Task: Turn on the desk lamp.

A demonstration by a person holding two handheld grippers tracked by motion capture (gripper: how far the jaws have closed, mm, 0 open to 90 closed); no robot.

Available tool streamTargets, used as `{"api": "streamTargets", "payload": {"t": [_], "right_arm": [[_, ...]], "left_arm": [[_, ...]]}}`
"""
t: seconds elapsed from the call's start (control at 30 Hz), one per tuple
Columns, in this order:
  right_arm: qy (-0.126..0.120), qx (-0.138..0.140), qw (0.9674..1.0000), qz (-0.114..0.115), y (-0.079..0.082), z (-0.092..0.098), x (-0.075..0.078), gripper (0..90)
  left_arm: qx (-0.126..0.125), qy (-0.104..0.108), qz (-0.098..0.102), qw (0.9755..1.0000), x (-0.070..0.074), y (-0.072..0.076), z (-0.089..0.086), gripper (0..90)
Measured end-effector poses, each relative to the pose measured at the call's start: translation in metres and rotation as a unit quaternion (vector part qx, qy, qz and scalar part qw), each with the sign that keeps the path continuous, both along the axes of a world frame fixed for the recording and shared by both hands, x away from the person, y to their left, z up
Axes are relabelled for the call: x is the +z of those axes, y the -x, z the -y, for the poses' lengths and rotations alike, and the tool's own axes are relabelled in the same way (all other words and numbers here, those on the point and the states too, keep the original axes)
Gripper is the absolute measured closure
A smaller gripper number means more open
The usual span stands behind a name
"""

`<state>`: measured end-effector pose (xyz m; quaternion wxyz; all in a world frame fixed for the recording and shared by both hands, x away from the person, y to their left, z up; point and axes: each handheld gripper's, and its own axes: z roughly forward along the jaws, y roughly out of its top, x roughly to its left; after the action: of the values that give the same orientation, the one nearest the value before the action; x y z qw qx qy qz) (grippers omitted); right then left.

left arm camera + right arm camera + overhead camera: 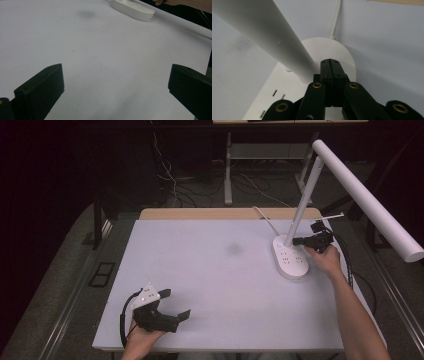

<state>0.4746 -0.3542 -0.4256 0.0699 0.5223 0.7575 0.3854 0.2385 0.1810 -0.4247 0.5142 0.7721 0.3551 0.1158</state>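
White desk lamp (pixel 292 257) standing at the far right of the counter (pixel 210 270), right gripper (pixel 305 240) pressing its closed, empty jaws against the foot of the lamp's stem, left gripper (pixel 175 309) resting at the near left, jaws gaping wide, empty, well apart from the lamp

The desk lamp (pixel 350 185) is plain white from its tube head down to its base (pixel 290 260), which carries rows of small dark socket slots. The table (pixel 210 285) is pale grey-white with one faint dark smudge (pixel 233 249). Both grippers (pixel 172 312) (pixel 300 241) are black, the right with brass-coloured rivets.
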Motion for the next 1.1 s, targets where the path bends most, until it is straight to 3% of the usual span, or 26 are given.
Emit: {"api": "streamTargets", "payload": {"t": [0.2, 0.43, 1.1], "right_arm": [[0.008, 0.012, 0.9999, -0.001, -0.001, 0.001, 0.002, 89.8], [0.005, 0.005, 1.0000, 0.001, 0.002, 0.006, 0.006, 89.9], [0.002, -0.007, 0.9997, 0.021, 0.021, 0.013, 0.034, 89.8]], "left_arm": [[0.002, -0.008, -0.004, 1.0000, -0.001, -0.002, 0.001, 0.0], [0.002, -0.009, -0.003, 1.0000, -0.001, -0.001, 0.001, 0.0], [0.003, -0.008, 0.001, 1.0000, 0.000, -0.001, 0.001, 0.0]]}}
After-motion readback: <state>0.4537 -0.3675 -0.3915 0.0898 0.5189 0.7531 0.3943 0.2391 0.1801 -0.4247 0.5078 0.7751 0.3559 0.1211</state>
